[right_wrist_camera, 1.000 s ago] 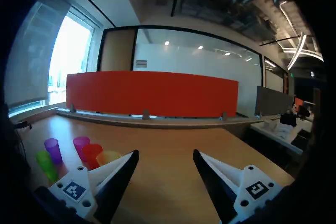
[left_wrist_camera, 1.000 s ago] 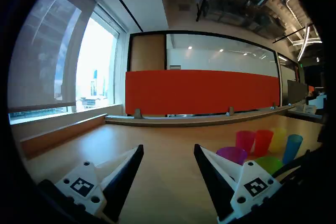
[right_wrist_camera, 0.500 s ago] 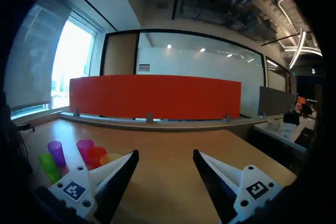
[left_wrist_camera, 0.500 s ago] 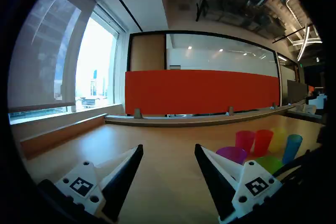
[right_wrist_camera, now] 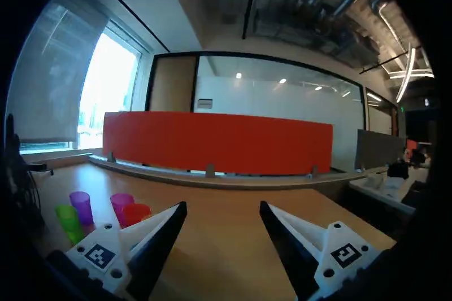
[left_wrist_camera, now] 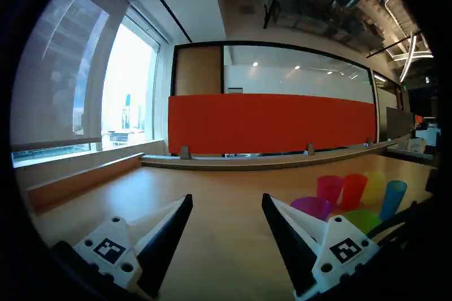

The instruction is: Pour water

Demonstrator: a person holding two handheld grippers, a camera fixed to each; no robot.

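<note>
Cups (left_wrist_camera: pixel 353 190) in several colours stand bunched together on the wooden table (left_wrist_camera: pixel 226 256), low and to the right of your left gripper (left_wrist_camera: pixel 226 197) in the left gripper view; the purple cup (left_wrist_camera: pixel 312 208) sits just past that gripper's right finger, not touching it; whether any cup holds water cannot be told; your left gripper's fingers are spread wide with nothing between them; in the right gripper view the cluster lies low on the left, partly behind the left finger of your right gripper (right_wrist_camera: pixel 223 205), which is likewise wide apart and empty-handed above bare tabletop.
</note>
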